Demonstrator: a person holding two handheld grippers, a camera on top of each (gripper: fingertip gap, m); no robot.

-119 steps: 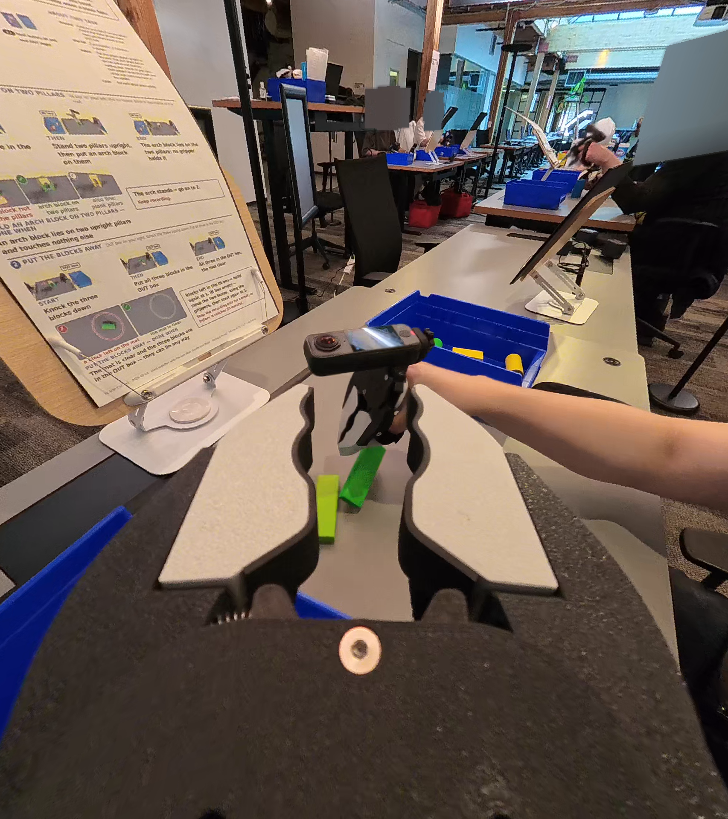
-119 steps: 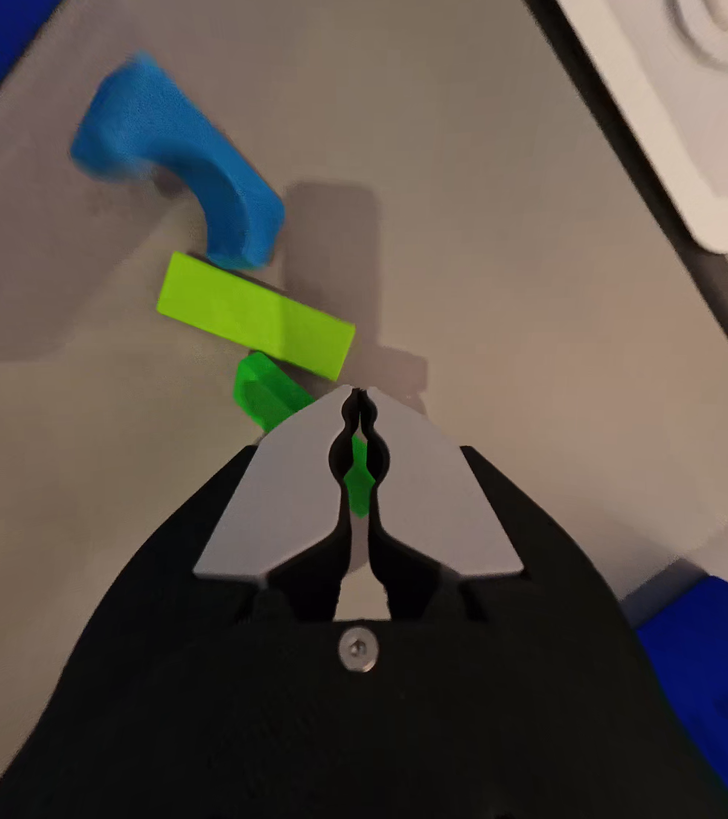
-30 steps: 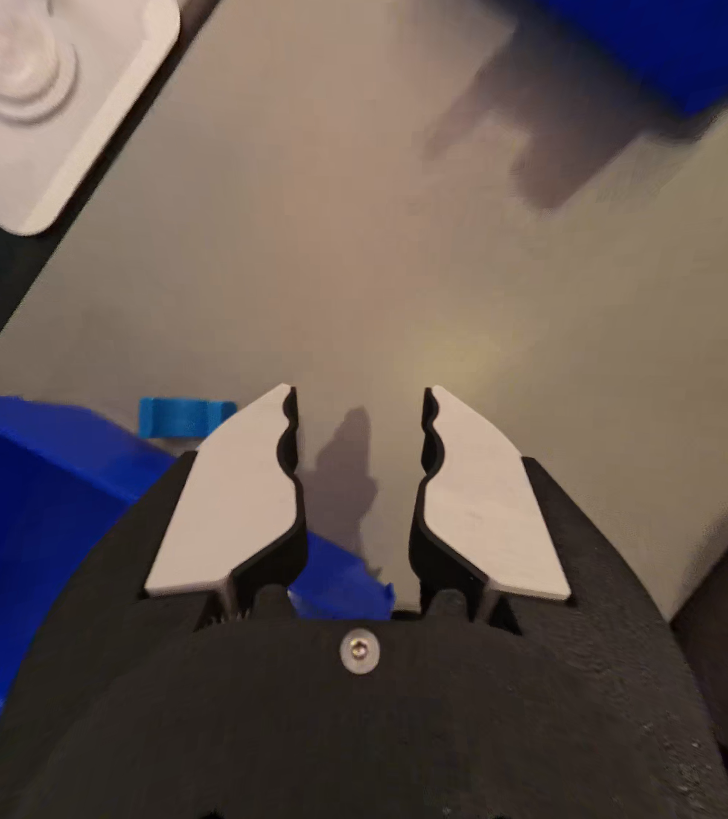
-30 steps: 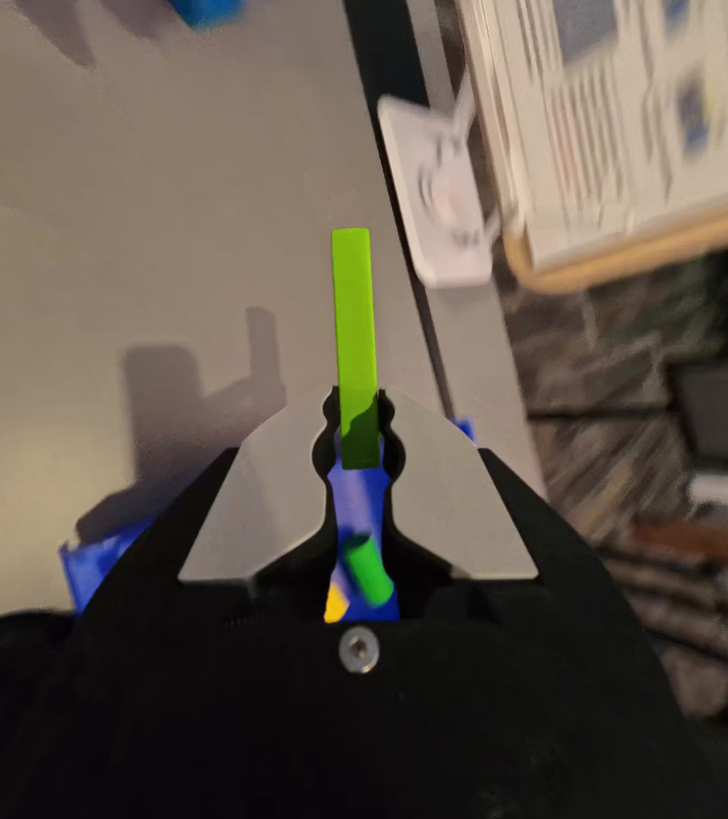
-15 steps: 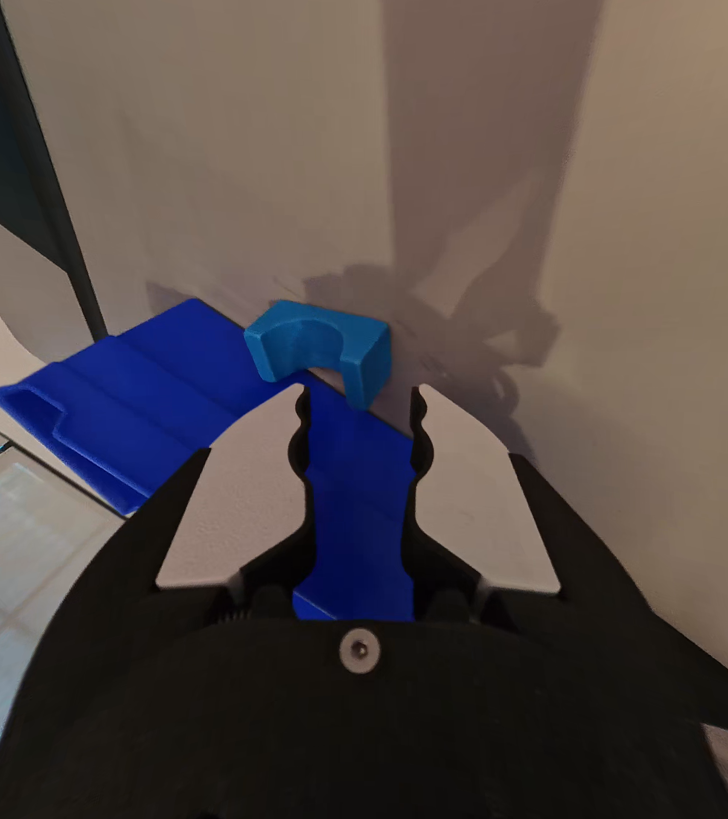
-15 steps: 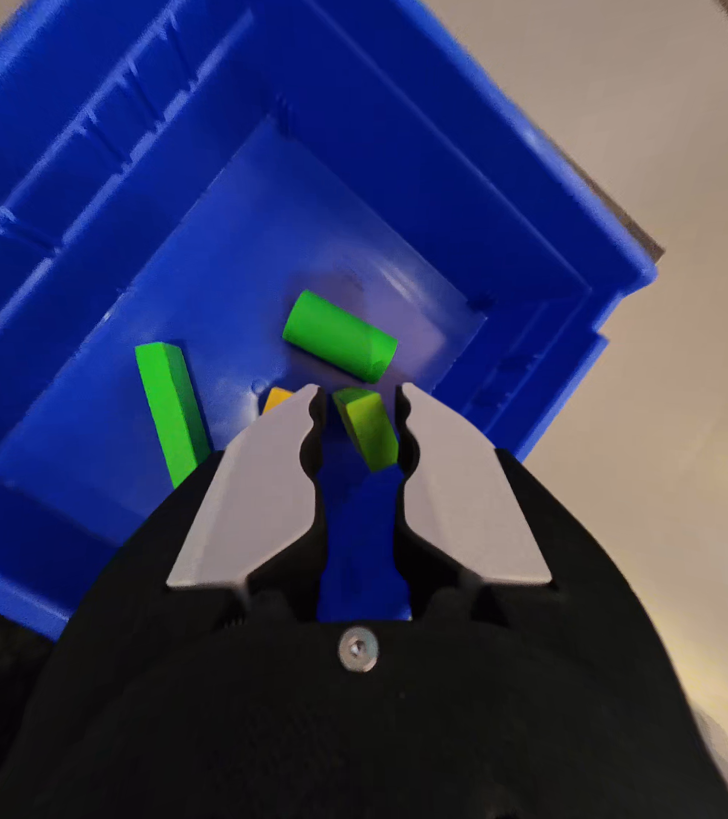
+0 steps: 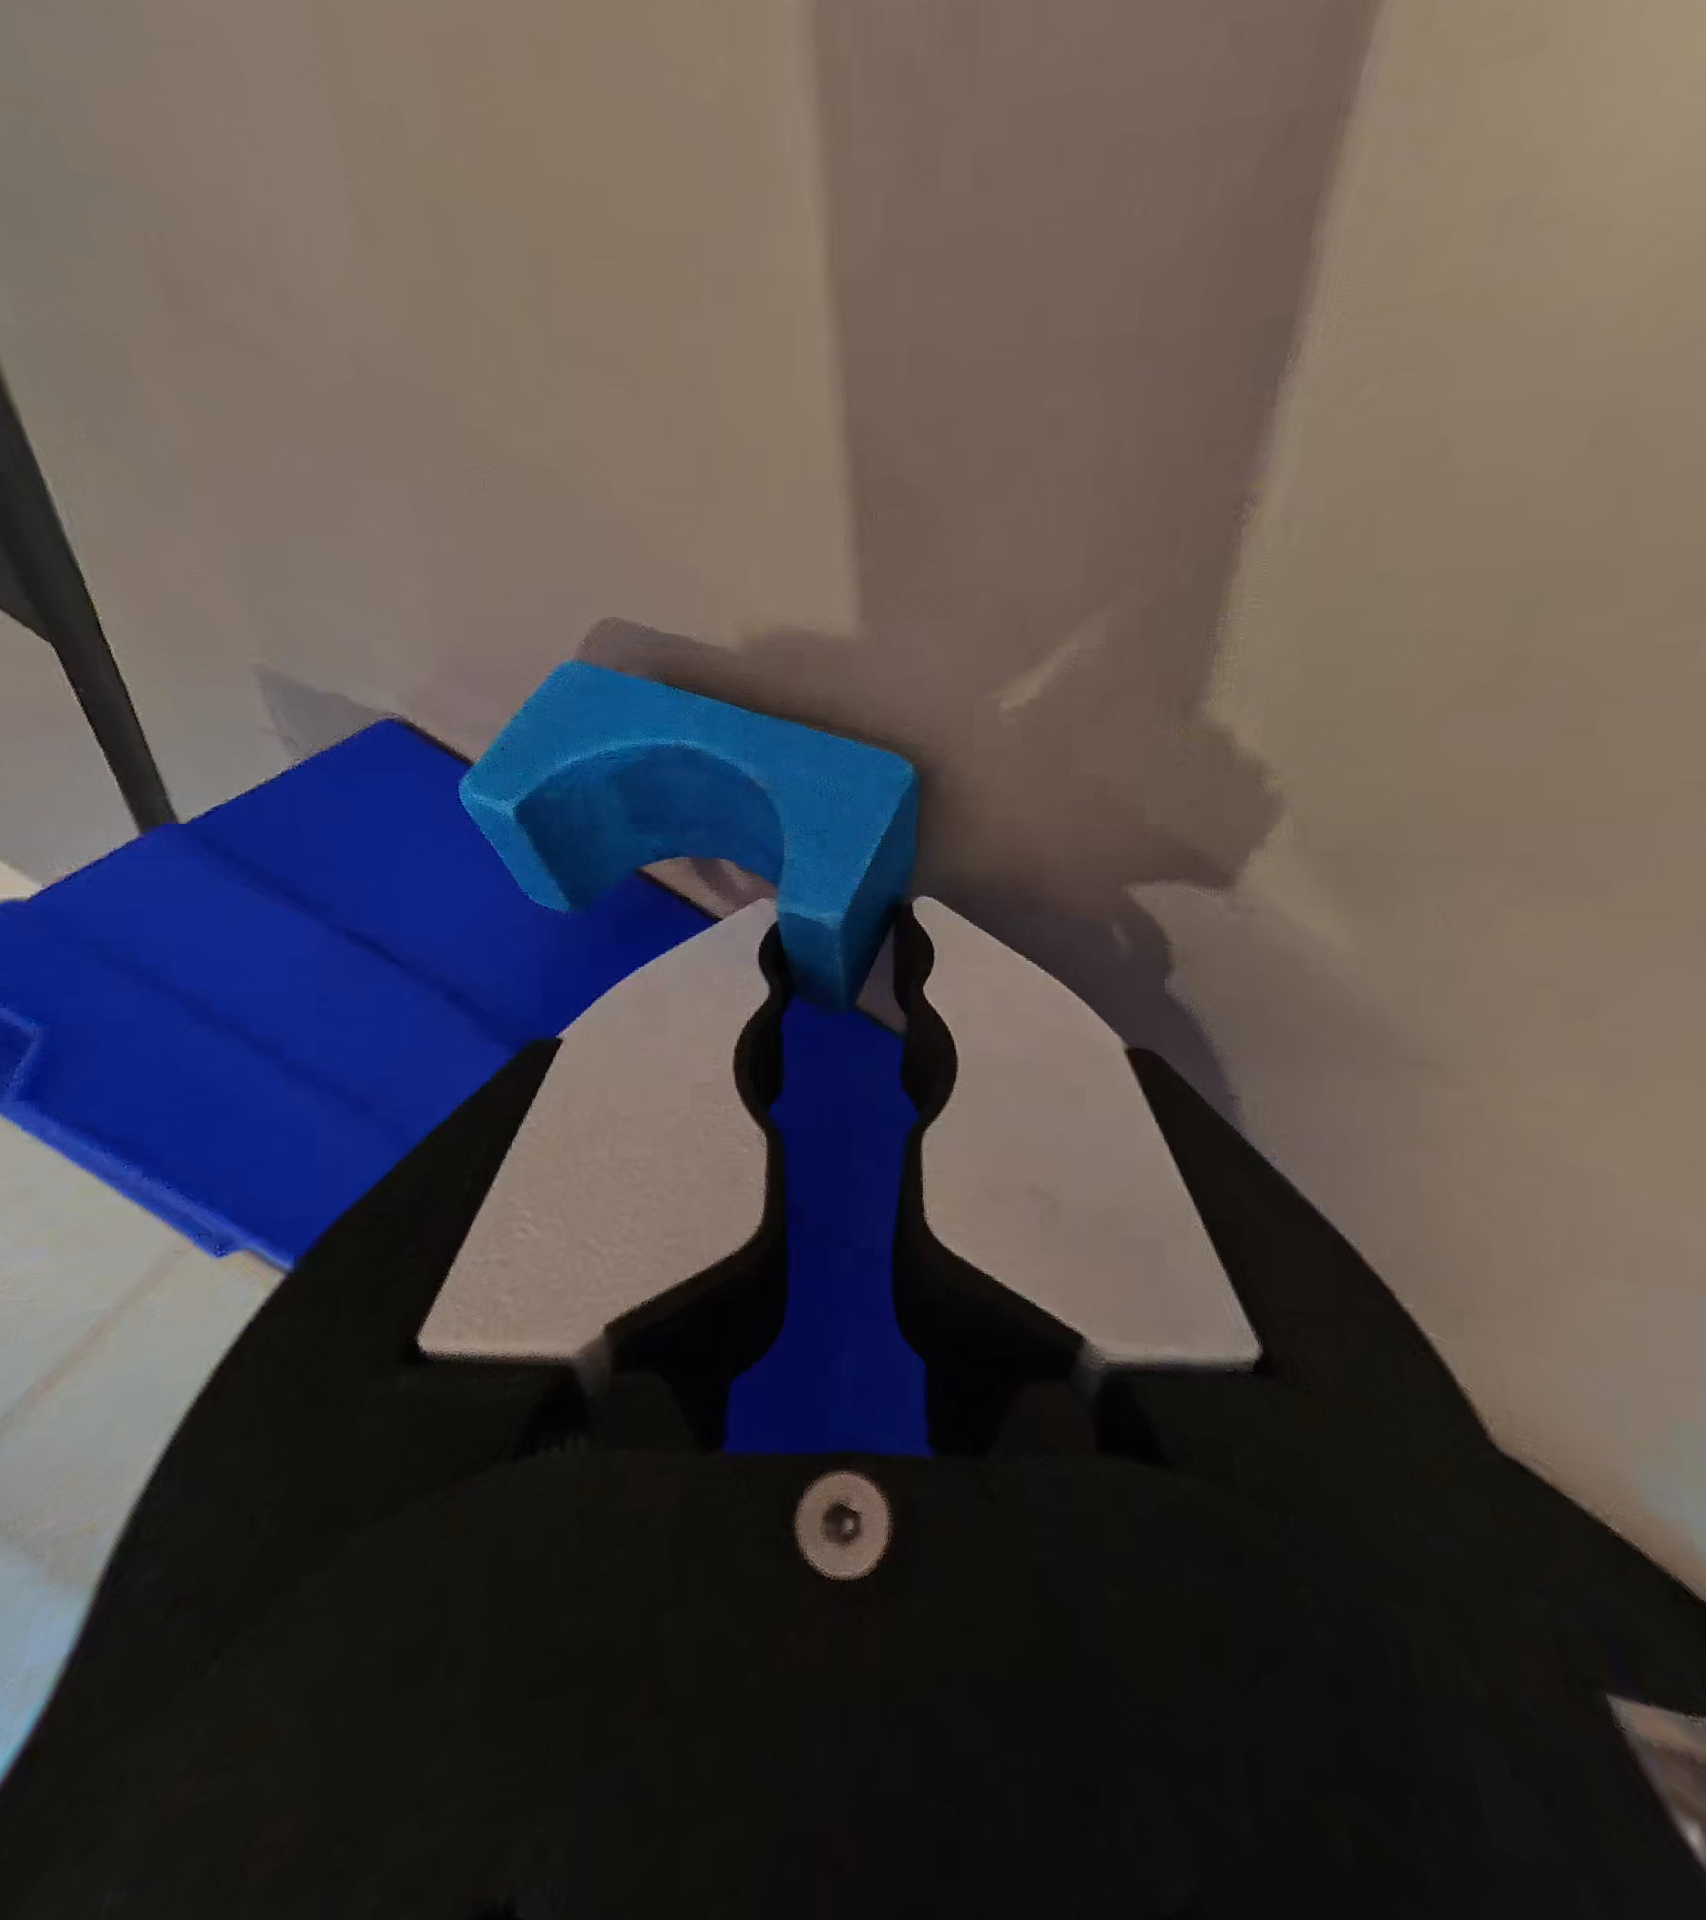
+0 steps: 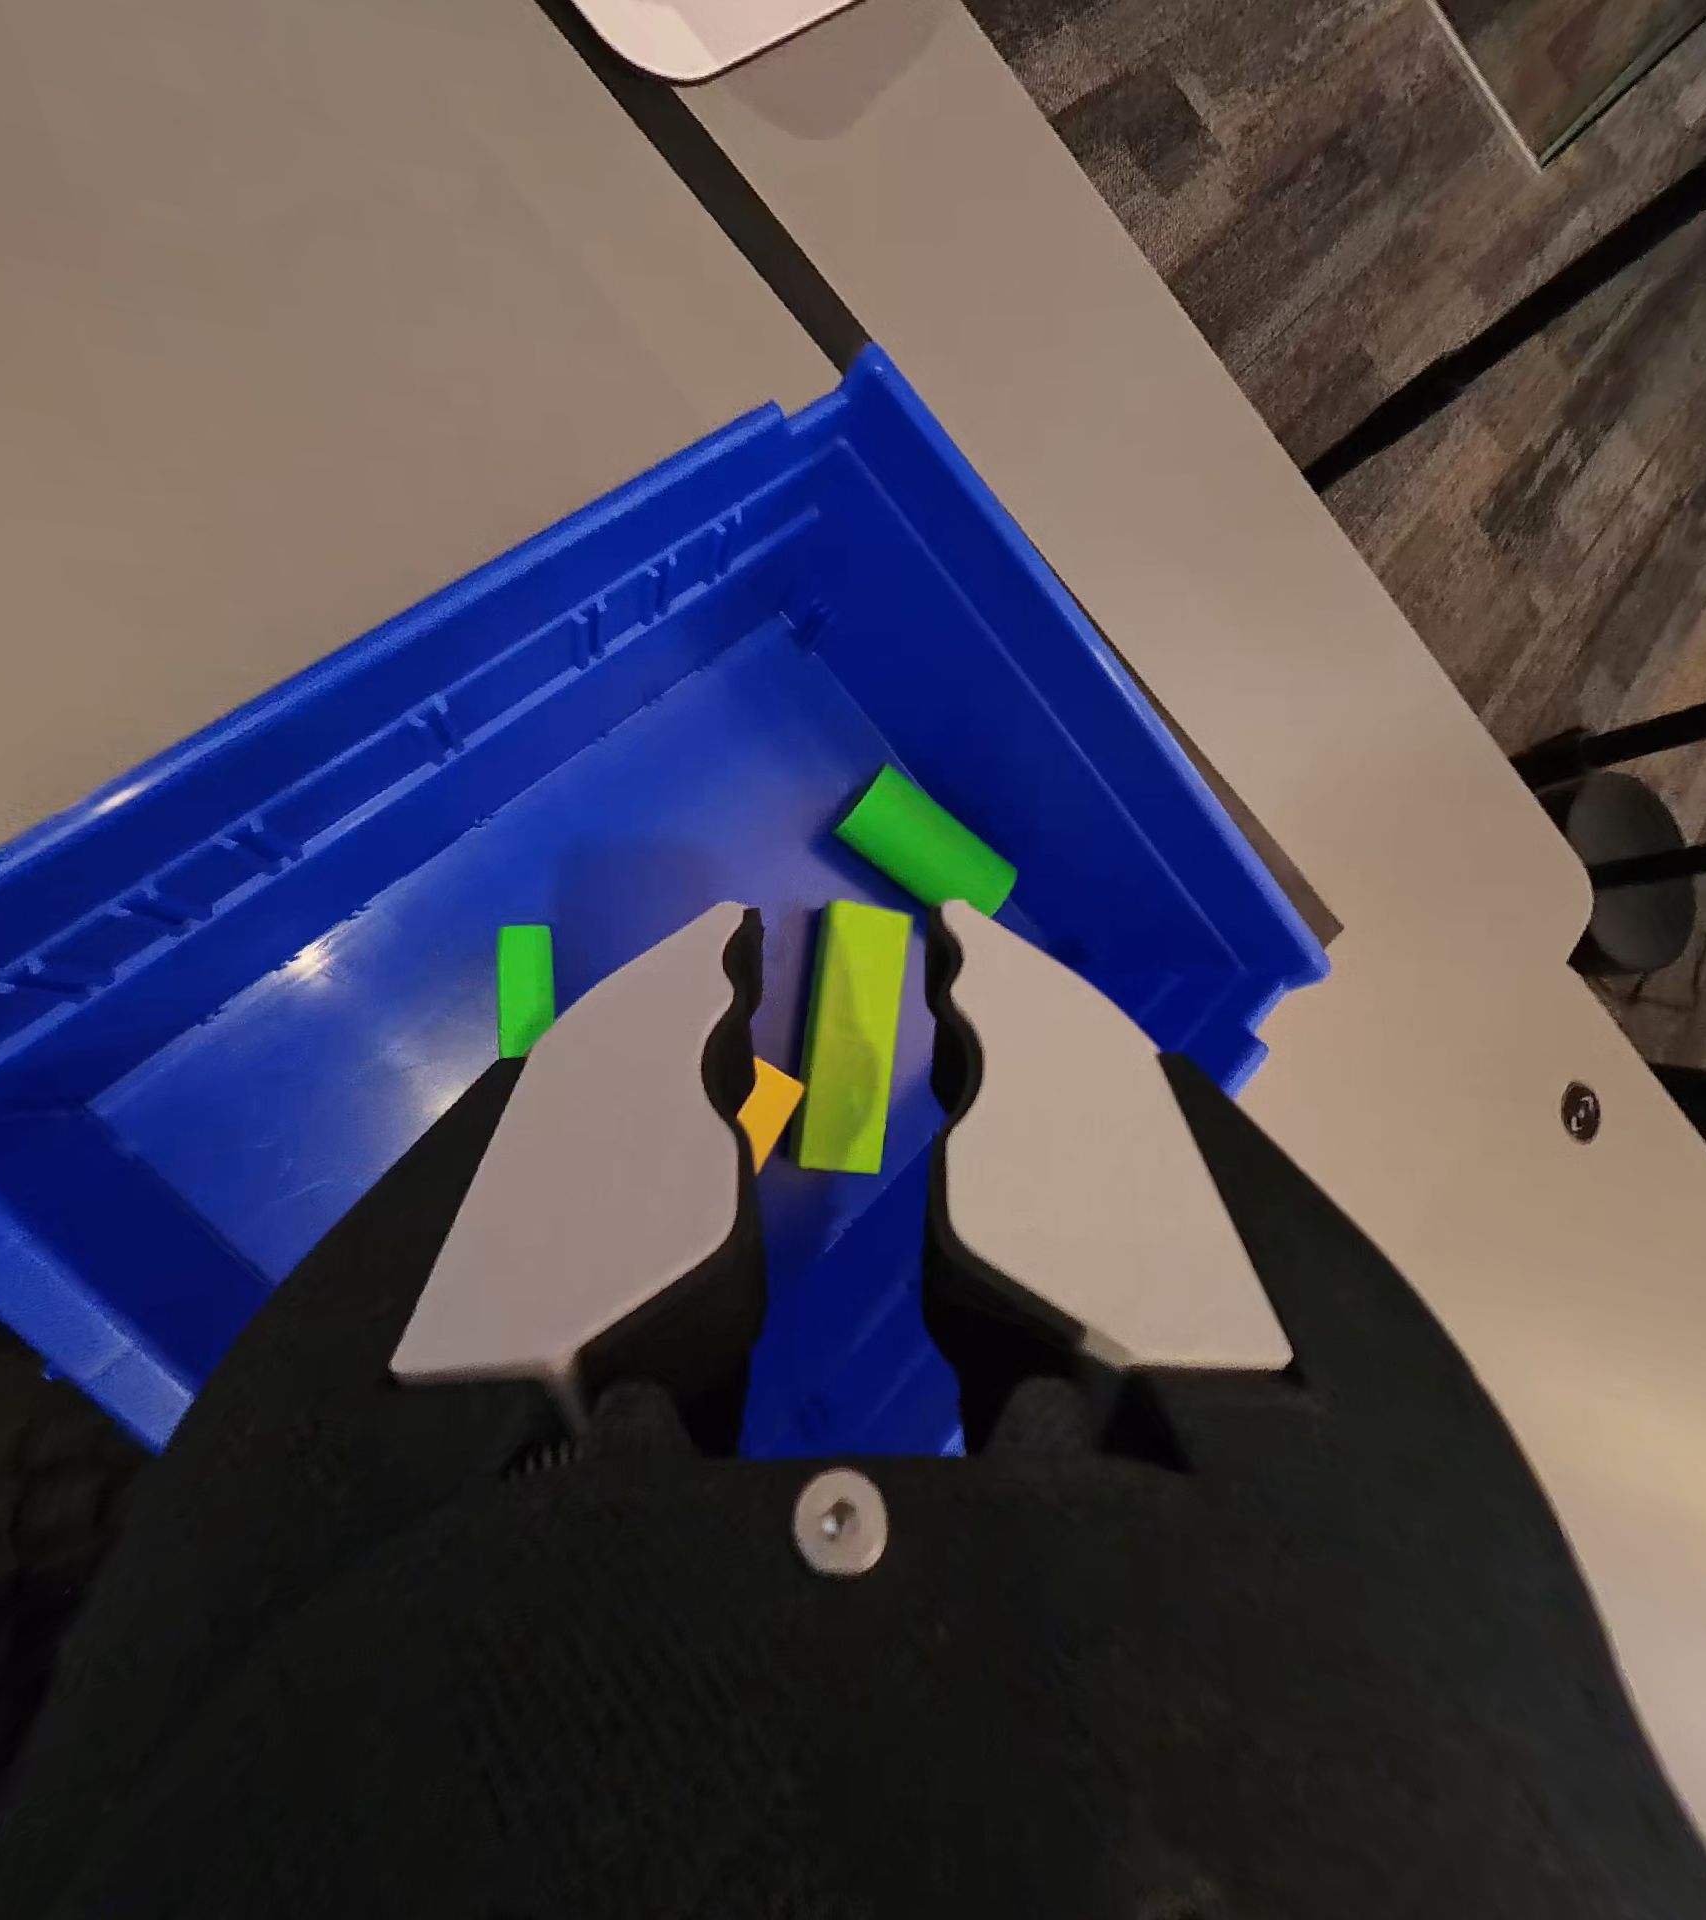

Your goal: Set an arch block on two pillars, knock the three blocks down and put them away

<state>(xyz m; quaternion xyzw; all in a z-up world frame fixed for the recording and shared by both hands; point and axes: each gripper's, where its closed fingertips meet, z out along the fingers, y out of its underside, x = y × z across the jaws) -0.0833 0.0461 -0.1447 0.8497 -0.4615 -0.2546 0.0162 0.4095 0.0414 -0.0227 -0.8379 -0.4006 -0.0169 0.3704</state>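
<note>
Left wrist view shows the left tongs [image 7: 841,914] closed on one leg of the blue arch [image 7: 693,800]; the other leg and the curved span stick out to the left of the tips. Under and left of the arch lies the blue wall of a bin [image 7: 236,997], with a bin edge running just below the tips. Beyond the arch the grey bench [image 7: 516,364] is bare and wide, crossed by a dark shadow.

Right wrist view looks steeply down into another blue bin [image 8: 1036,644]. The right tongs [image 8: 844,914] hang over it with a clear gap between the fingers, holding nothing. On the bin floor, seen in that gap, lies a lime block [image 8: 854,1039], with an orange piece [image 8: 771,1107] touching its left side. A green cylinder [image 8: 927,842] rests near the far right corner, and a green bar [image 8: 525,987] lies to the left, partly hidden by a finger. The bin's right wall stands near the bench edge; past it is carpet [image 8: 1451,260].
</note>
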